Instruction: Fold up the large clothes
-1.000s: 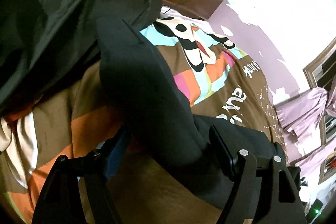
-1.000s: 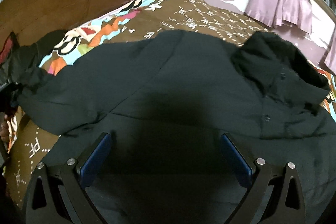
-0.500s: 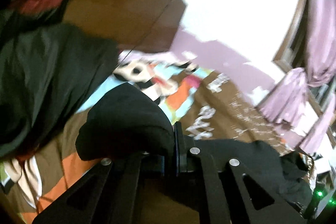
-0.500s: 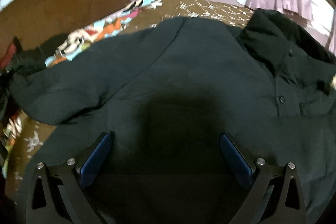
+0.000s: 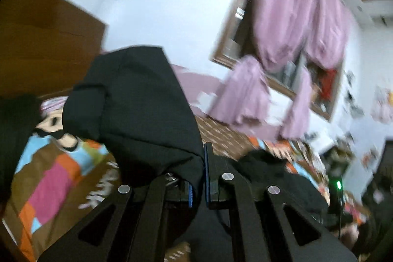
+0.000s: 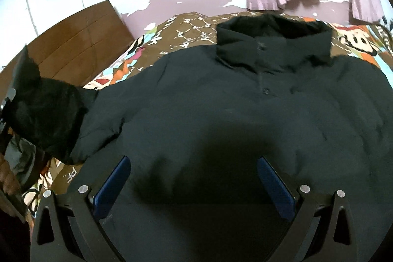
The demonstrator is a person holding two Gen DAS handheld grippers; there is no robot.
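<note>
A large black padded jacket (image 6: 233, 114) lies front-up on the bed, collar (image 6: 272, 41) toward the far wall. My left gripper (image 5: 200, 173) is shut on the jacket's sleeve (image 5: 137, 102) and holds it raised above the bed; the sleeve bulges up over the fingers. The lifted sleeve also shows in the right wrist view (image 6: 46, 114) at the left edge. My right gripper (image 6: 194, 181) is open and empty, low over the jacket's lower body, its blue pads (image 6: 113, 183) wide apart.
A patterned brown bedspread (image 6: 189, 28) covers the bed. A wooden headboard (image 6: 73, 41) stands at the left. Pink curtains (image 5: 282, 53) hang by a window on the far wall. Another dark garment (image 5: 14, 139) lies at the bed's left end.
My left gripper closed on the sleeve and lifted it, swinging up and toward the jacket body. My right gripper moved forward over the jacket and stayed open.
</note>
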